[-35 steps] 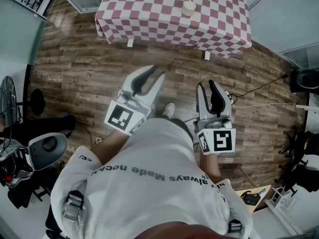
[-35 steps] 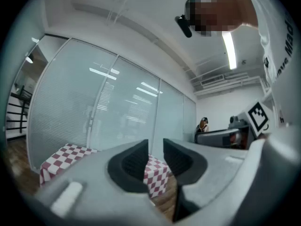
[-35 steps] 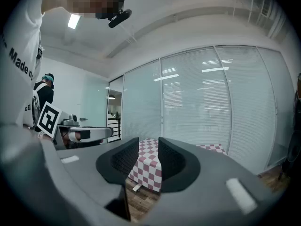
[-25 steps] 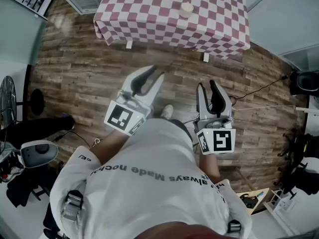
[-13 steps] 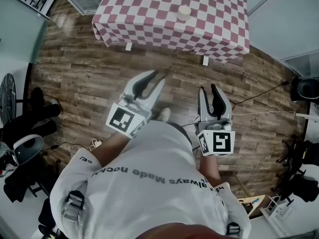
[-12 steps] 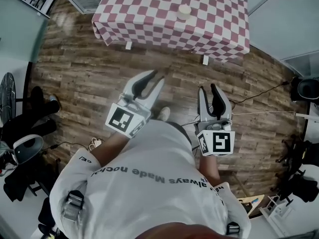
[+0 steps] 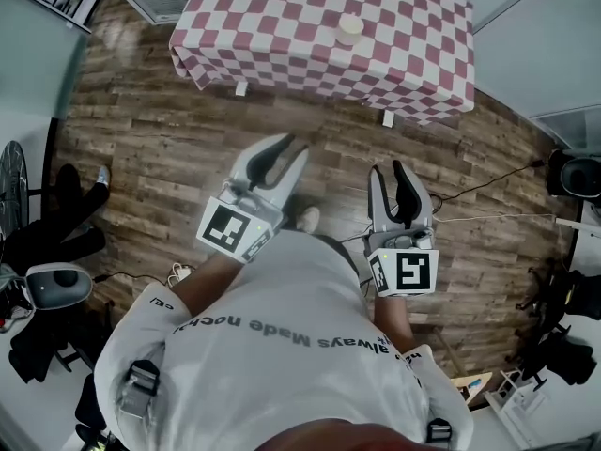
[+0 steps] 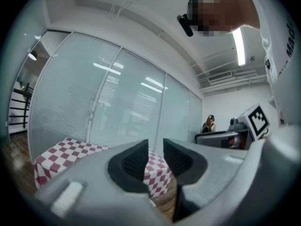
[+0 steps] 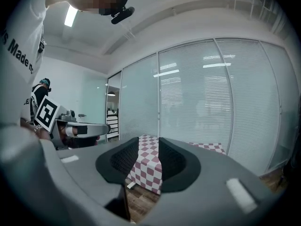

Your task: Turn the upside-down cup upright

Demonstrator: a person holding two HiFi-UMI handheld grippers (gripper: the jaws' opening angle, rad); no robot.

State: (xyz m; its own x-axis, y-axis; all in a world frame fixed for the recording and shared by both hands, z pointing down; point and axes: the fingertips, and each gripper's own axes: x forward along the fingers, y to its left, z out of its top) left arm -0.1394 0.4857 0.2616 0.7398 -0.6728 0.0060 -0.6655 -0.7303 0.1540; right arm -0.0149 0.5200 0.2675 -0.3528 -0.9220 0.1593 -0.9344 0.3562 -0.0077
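Stepping closer, we have carried both grippers toward the checkered table (image 7: 282, 26). The left gripper (image 7: 291, 145) and right gripper (image 7: 392, 167) each have their jaws closed on nothing. At twelve o'clock, well apart, the upside-down cup (image 7: 350, 29) stands on the cloth. It looks light, thin and crushable; we'd pinch its sidewall gently.

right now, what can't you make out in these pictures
- Head view: the cup is too small to tell which way up it stands.
- Both gripper views: the cup is not seen; the left hand-held gripper and right hand-held gripper block part of the table.
- Head view: the table's far edge is cut off by the top of the picture.
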